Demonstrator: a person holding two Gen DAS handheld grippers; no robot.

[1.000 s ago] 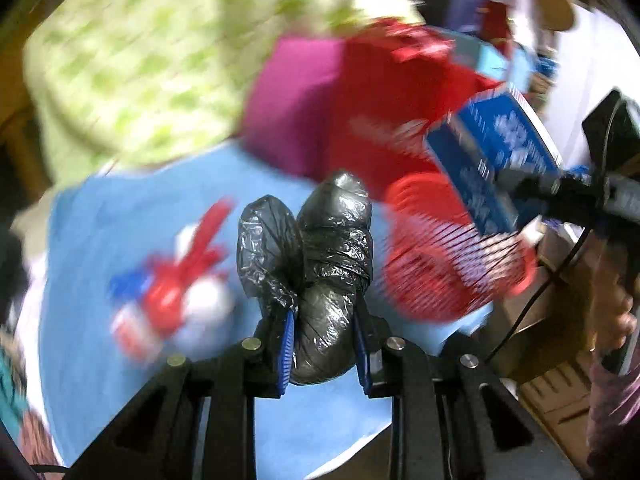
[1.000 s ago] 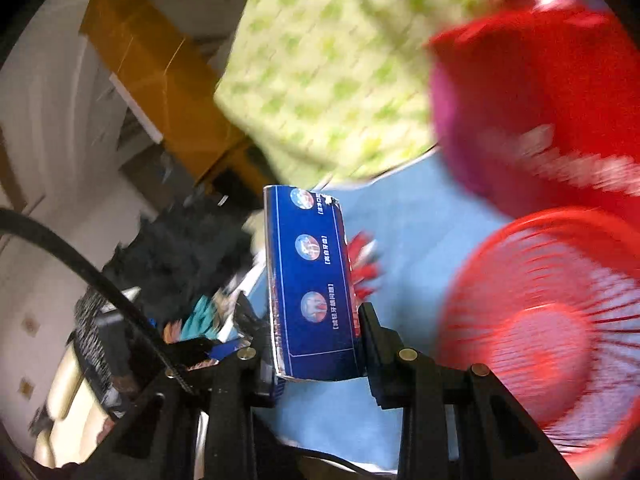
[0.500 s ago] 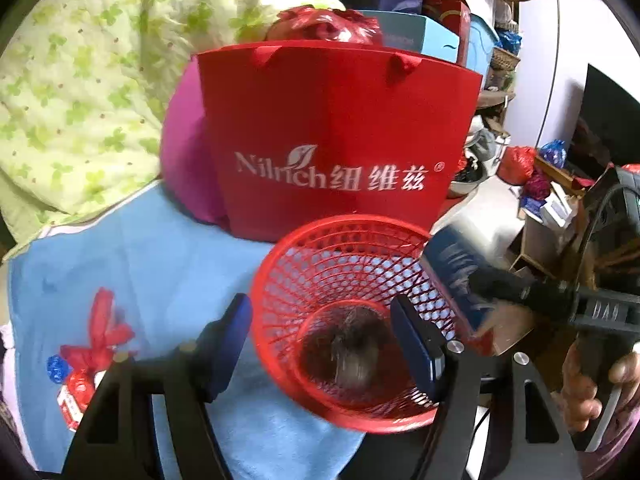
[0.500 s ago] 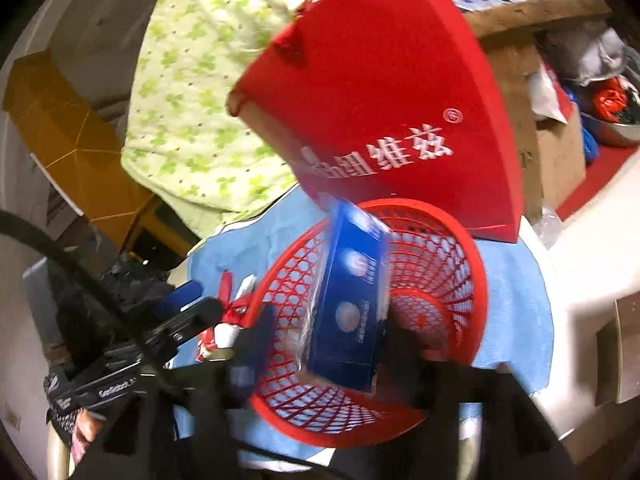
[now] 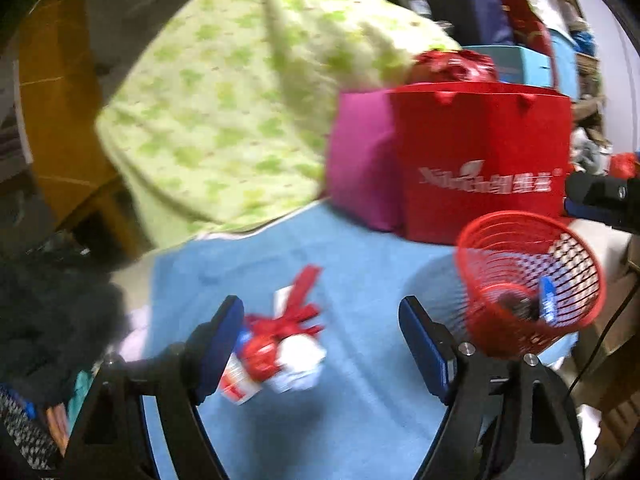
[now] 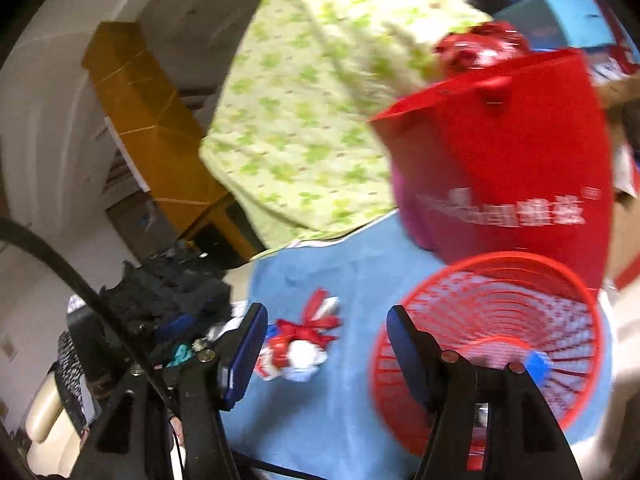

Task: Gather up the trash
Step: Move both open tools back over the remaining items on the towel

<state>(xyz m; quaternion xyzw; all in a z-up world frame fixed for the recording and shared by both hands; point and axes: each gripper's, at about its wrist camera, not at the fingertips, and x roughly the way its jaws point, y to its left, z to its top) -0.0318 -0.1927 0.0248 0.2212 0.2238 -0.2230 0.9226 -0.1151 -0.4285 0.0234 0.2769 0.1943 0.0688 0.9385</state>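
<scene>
Two grippers, left (image 5: 320,340) fingers opening, right (image 6: 324,344) released, both empty, red basket (image 5: 532,240) near blue cloth (image 5: 360,420) edge

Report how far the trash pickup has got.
Done: a blue box and something dark lie in the red mesh basket. In hand: nothing; the left tool is opening with nothing gripped, and the right tool is open and empty. Left: the red-and-white wrapper pile on the blue cloth.
</scene>
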